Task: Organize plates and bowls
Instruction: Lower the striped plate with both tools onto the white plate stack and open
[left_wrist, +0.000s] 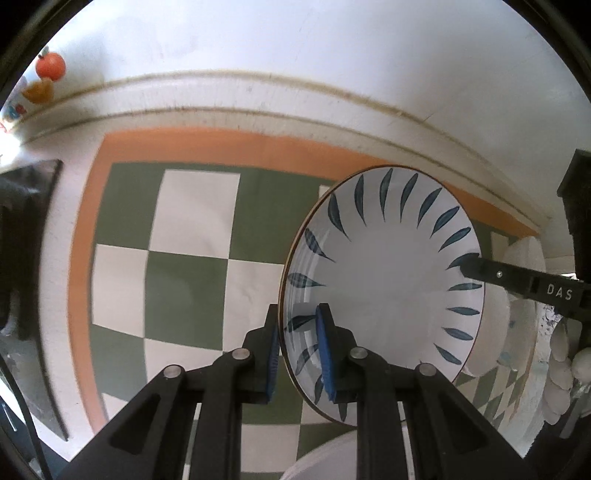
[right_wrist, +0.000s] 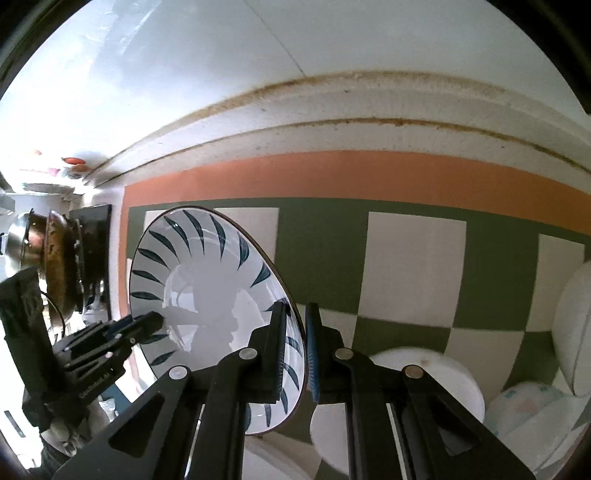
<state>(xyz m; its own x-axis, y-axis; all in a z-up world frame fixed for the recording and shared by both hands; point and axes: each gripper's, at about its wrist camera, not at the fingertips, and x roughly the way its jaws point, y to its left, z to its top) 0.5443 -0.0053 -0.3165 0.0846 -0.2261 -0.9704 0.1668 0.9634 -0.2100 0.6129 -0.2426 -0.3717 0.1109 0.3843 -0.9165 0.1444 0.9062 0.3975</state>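
Note:
A white bowl with blue leaf marks is held in the air between both grippers, tilted on its side. My left gripper is shut on its left rim, one blue pad inside and one outside. My right gripper is shut on the opposite rim of the same bowl. The right gripper's finger tip shows in the left wrist view. The left gripper shows in the right wrist view at the bowl's far rim.
A green and white checked cloth with an orange border covers the counter below. White bowls and plates lie at the lower right and right. A patterned dish sits beside them. Metal pots stand at the left.

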